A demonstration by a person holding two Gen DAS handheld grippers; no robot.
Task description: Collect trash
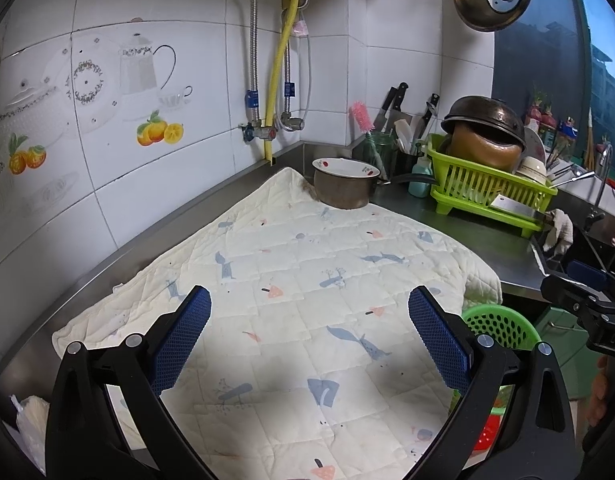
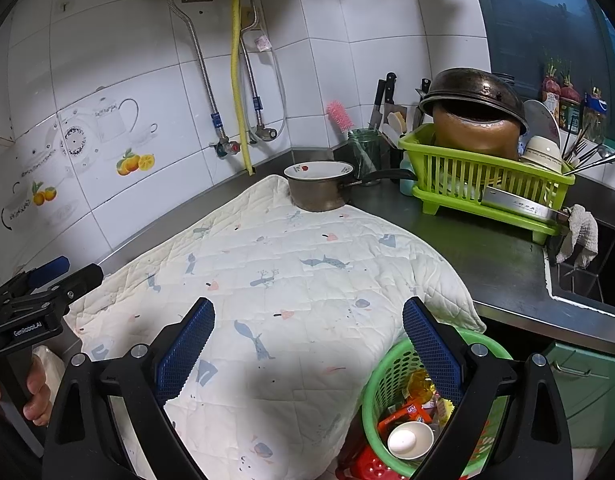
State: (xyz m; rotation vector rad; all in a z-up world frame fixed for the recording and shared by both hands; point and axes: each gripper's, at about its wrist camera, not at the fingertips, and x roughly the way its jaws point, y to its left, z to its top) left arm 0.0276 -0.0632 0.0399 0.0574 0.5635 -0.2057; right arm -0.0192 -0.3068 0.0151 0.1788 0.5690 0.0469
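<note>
The trash [image 2: 411, 412], wrappers and a white paper cup [image 2: 409, 440], lies in a green perforated basket [image 2: 381, 376] below the counter's front edge, on a red stool [image 2: 365, 468]. The right tool [image 2: 307, 344] hovers above the quilted cloth [image 2: 291, 280] and basket rim, its 2 blue pads spread apart and gripping nothing. The left tool [image 1: 309, 336] hangs over the same cloth, also spread and empty. Farther back on the steel counter [image 2: 467, 236] stand a saucepan [image 2: 319, 188] and a green dish rack [image 2: 487, 176] beside the sink [image 2: 587, 276].
</note>
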